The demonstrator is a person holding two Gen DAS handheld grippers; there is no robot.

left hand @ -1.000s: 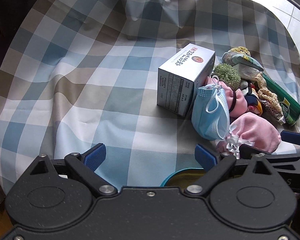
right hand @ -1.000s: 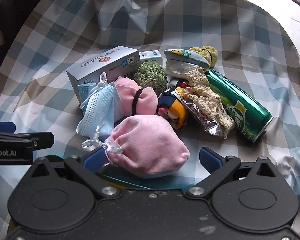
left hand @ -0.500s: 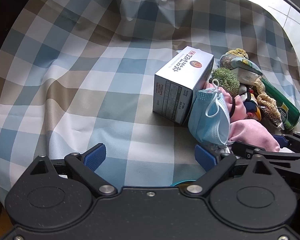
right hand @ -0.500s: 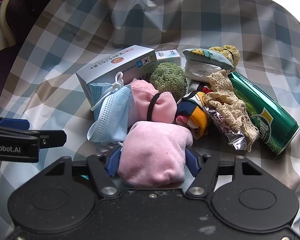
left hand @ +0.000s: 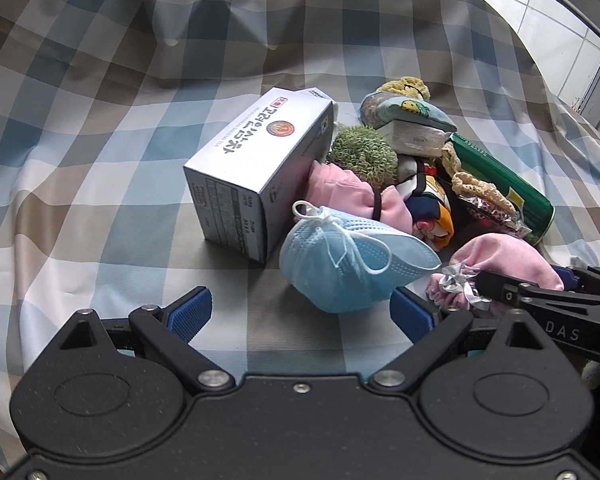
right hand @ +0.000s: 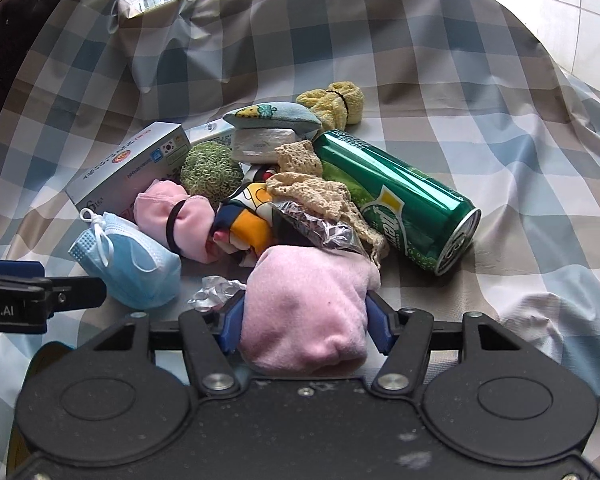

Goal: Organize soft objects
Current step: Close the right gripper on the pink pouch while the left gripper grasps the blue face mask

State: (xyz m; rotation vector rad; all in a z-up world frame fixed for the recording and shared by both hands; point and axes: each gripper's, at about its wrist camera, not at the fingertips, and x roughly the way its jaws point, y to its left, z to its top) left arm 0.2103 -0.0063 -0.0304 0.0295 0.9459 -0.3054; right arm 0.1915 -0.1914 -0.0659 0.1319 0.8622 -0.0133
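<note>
My right gripper [right hand: 304, 322] is shut on a pink drawstring pouch [right hand: 306, 308], which also shows in the left wrist view [left hand: 508, 264]. My left gripper [left hand: 300, 312] is open and empty, just in front of a blue face mask [left hand: 348, 268], which also shows in the right wrist view [right hand: 132, 264]. Behind lie a pink cloth with a black band [right hand: 180, 220], a green scrubber ball [right hand: 210, 172], a colourful cloth [right hand: 246, 220], a beige crochet piece [right hand: 320, 196], a blue cushion [right hand: 272, 118] and yellow socks [right hand: 334, 104].
A white mask box [left hand: 260, 160] lies left of the pile. A green can [right hand: 396, 200] lies on its side at the right. A wrapped block [right hand: 262, 144] and foil wrapper [right hand: 320, 232] sit in the pile. All rests on a checked cloth [left hand: 100, 160].
My right gripper closed on the pink pouch and has drawn it back from the pile. My left gripper moved nearer the blue mask, still open.
</note>
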